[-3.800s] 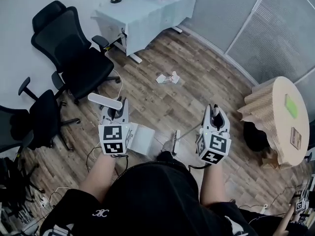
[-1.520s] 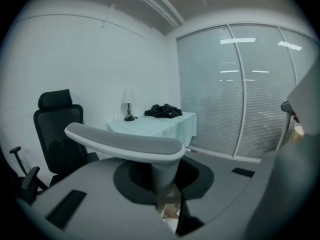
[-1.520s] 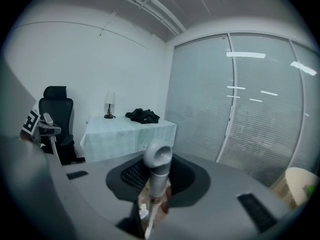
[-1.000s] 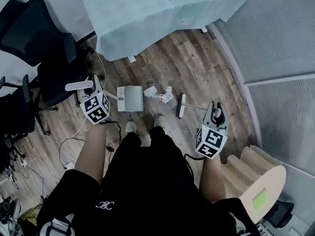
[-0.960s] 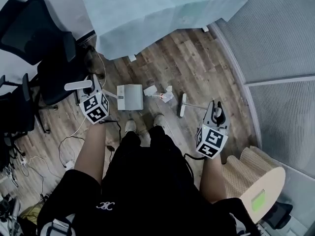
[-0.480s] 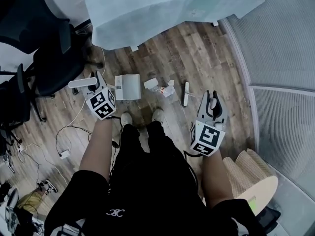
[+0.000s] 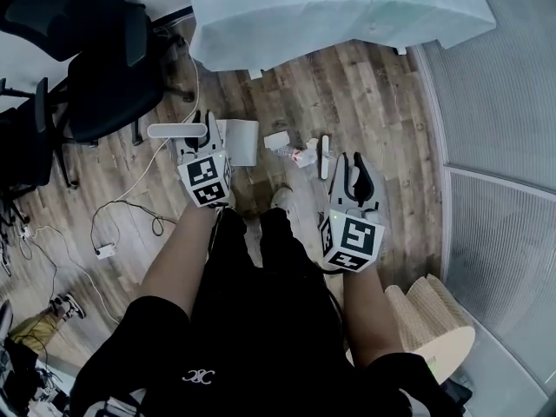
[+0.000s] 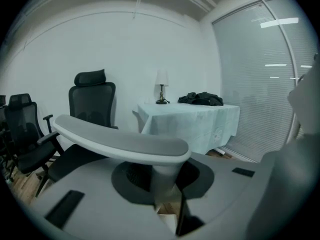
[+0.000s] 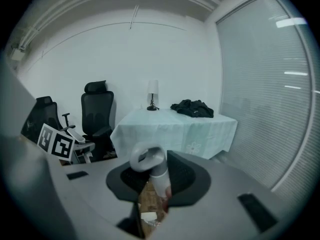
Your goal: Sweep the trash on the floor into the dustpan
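Left gripper (image 7: 198, 146) is clamped tight on the dustpan handle (image 7: 178, 131), its white dustpan (image 7: 243, 142) just left of the crumpled trash (image 7: 291, 150) on the wood floor (image 7: 382, 102), the broom head (image 7: 324, 156) beside that, while the right gripper (image 7: 356, 176) squeezes the broom handle (image 9: 152, 171).

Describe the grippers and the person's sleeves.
Both the left gripper and right gripper are pale grey with black inner parts, each carrying a white cube with black square markers. The person wears a black short-sleeved top; forearms are uncovered.
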Available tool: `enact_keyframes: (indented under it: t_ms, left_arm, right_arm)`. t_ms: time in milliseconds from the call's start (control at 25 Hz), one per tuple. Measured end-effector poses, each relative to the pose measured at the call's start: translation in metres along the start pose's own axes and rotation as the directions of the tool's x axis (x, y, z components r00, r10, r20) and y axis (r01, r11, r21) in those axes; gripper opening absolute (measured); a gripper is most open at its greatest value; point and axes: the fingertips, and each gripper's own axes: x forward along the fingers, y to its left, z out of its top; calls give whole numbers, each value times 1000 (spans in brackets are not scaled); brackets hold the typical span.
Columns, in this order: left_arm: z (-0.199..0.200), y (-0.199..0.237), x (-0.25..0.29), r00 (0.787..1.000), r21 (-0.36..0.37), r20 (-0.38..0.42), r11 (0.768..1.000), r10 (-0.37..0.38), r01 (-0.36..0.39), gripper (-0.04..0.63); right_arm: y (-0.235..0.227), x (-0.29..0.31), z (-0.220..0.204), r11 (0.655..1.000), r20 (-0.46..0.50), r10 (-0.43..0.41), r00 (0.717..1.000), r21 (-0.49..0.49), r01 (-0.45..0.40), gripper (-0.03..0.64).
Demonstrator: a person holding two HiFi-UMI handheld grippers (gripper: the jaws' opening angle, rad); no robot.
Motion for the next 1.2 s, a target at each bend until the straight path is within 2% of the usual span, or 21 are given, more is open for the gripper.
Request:
enact_keyframes:
  t_ms: [280,520,640,840,1080,1200]
  left_arm:
    - [-2,5,-4,999,0,6,999,-50,50,66]
    - [-4,14,-6,997,22,6,997,-81,81,66]
    - [-4,14,-7,994,32,7,994,-106,105,66]
    - [-6,18,-10,991,28,6,991,-133,132,66]
    - [-7,27,-13,989,31,7,988,-150,150,66]
    - [-8,25,-13,986,39,6,985,-166,165,66]
  right_arm:
    - [44,11,14,997,22,74,997,37,-75,98]
    - [70,14,36,986,60,66,996,149,-74,98]
    - [80,15,47,971,79,68,995,222,-84,98]
    - [98,16,59,933,116,123,986,324,-155,101]
    - [110,6,70,931,143,158,977,309,-196,104]
    - [107,-8,77,947,152,156,976,258,-191,103]
